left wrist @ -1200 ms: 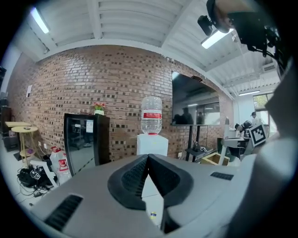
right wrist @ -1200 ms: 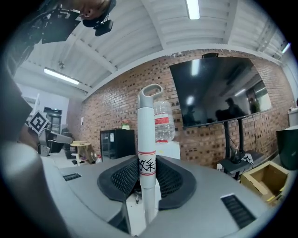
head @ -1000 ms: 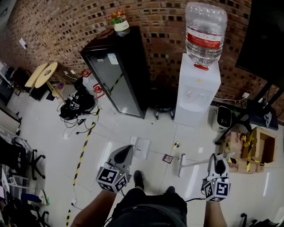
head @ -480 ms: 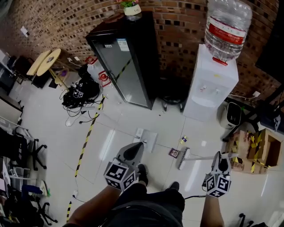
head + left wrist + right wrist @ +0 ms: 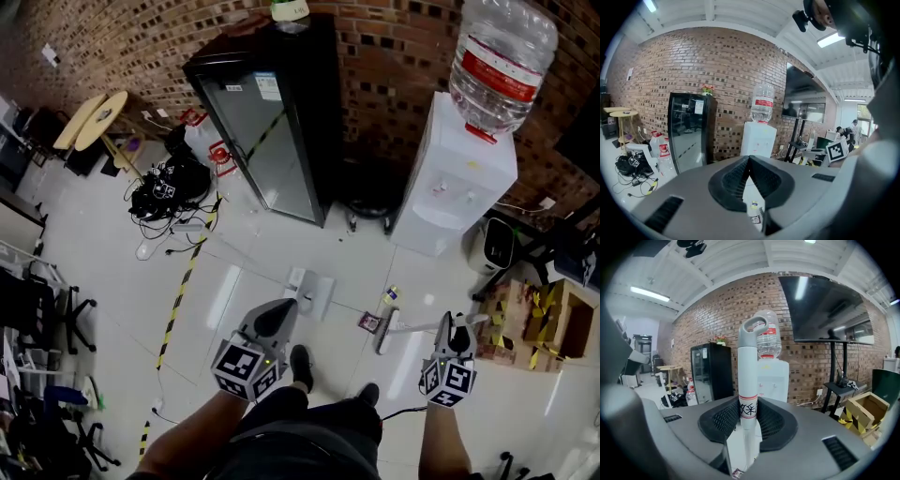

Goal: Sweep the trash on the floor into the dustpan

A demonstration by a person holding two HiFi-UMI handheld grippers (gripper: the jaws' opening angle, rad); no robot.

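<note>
Tiled floor (image 5: 112,272) holds trash (image 5: 369,322) near right claw (image 5: 455,328), which clamps broom handle (image 5: 748,380).

White broom (image 5: 386,331) beside floor trash (image 5: 368,322)

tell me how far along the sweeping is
Done: the right gripper is shut on the broom handle, with the brush head down beside the packet. In hand: nothing is swept yet; that packet and the small bottle lie on the tiles outside the dustpan. Left: the left gripper is shut on nothing, so picking up the dustpan and sweeping both pieces in remain.
</note>
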